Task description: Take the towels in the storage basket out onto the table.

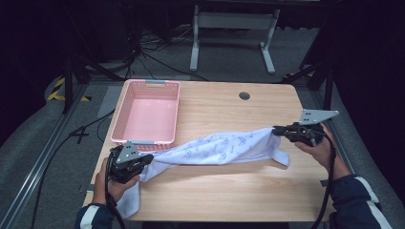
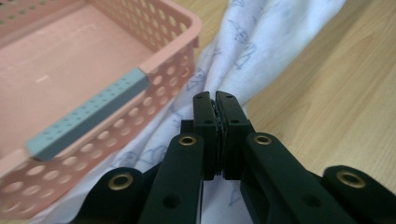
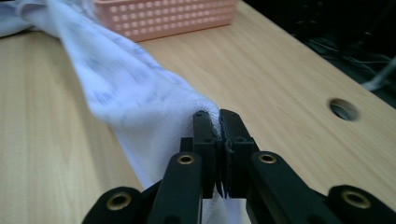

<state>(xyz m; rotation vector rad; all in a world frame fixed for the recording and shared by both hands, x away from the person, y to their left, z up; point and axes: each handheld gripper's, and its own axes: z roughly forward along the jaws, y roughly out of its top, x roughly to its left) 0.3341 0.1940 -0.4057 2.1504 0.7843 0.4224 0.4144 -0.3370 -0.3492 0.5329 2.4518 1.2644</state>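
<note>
Wooden table (image 1: 224, 191) — both grippers' fingers clamp cloth (image 1: 219, 148).

We can't make out any readable text, brand or number anywhere here. The white cloth (image 1: 224, 148) has a small blue print all over it, but it looks like little drawn motifs to us, too blurry to tell if any of it is lettering. The pink basket (image 1: 125, 114) and the wooden table (image 1: 229, 195) don't carry a label or sign that we can read either.
</note>
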